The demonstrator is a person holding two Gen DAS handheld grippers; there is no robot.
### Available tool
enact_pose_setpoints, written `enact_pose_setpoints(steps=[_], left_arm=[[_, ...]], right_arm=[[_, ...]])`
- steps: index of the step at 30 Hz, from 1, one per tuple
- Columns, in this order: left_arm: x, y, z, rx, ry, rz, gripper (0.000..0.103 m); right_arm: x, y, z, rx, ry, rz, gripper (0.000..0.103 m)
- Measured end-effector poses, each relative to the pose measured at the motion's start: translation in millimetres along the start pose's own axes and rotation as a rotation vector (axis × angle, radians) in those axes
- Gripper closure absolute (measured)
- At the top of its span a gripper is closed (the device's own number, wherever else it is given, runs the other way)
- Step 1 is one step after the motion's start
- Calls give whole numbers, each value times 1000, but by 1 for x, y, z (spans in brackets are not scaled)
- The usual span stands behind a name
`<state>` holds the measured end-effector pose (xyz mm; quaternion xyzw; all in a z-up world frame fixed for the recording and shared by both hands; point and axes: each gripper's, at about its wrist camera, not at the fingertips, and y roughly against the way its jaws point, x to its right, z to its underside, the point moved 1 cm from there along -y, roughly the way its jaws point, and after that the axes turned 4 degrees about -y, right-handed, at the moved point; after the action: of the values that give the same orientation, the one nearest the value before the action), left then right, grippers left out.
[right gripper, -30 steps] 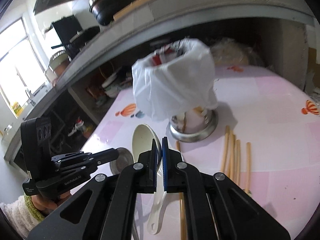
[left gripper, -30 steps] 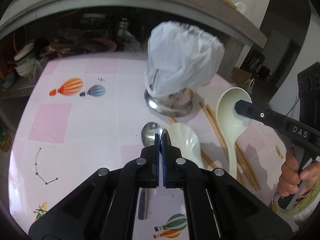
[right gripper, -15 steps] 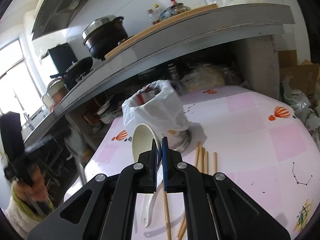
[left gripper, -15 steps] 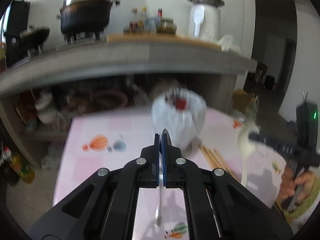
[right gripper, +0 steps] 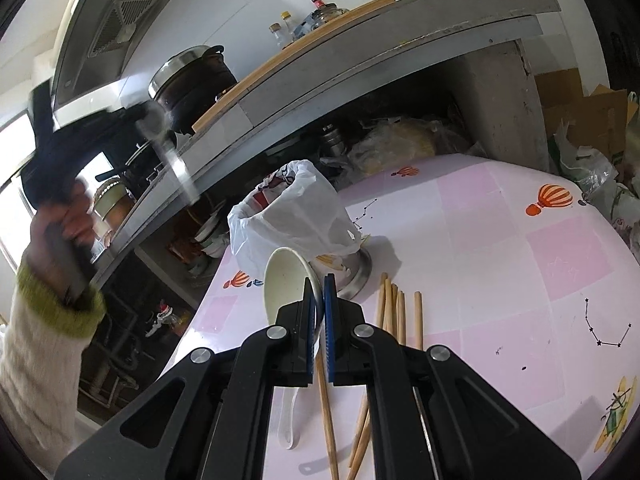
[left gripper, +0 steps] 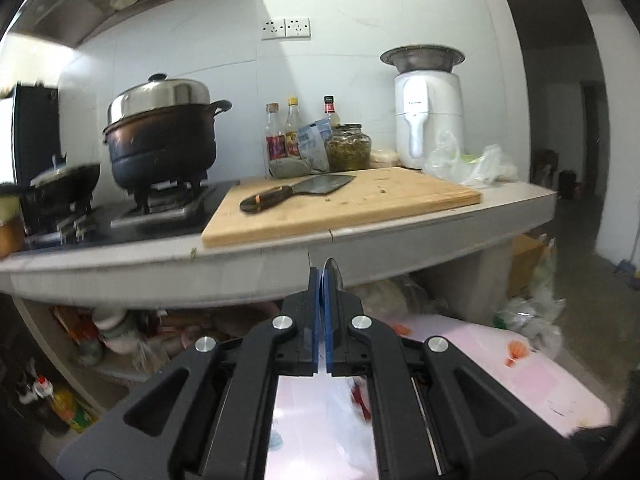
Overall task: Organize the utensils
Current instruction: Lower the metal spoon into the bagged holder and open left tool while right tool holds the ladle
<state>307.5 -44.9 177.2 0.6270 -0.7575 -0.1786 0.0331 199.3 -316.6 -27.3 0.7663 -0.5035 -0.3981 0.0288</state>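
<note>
Pink balloon-print counter [right gripper: 500, 240] holds a bagged metal holder [right gripper: 296, 224] with chopsticks [right gripper: 396, 308] beside it. Right gripper [right gripper: 319, 312], jaws clamped on white ladle [right gripper: 288, 280], hovers over them. Left gripper [left gripper: 323, 320], raised, jaws closed on metal spoon [left gripper: 333, 274].

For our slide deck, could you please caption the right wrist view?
Right hand-held gripper grips a cream ladle above chopsticks.
</note>
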Motion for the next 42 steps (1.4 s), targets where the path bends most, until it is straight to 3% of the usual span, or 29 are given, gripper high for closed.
enact_pose_setpoints(steps=[5,10,20,28,36,42], left_arm=[[25,-57,3,-34,-116,-60,102],[51,-93,29,-74,-238,-88,102],[81,-111,72,-103,-328,-69,102],[92,-110,89,-114,-306,0,101],[98,-113,87,-117,-284,71,99],[98,-118,82,-102,-253,55,99]], right_arm=[[8,-5,-2,-10,-16,-1,98],[16,-11,-4,-20,-26,4,98],[25,-15,-2,-29,-48,4,98],[26,-14,-1,-29,-61,7,98],[28,-15,0,-31,-76,3,98],[29,-14,0,-33,-81,3,98]])
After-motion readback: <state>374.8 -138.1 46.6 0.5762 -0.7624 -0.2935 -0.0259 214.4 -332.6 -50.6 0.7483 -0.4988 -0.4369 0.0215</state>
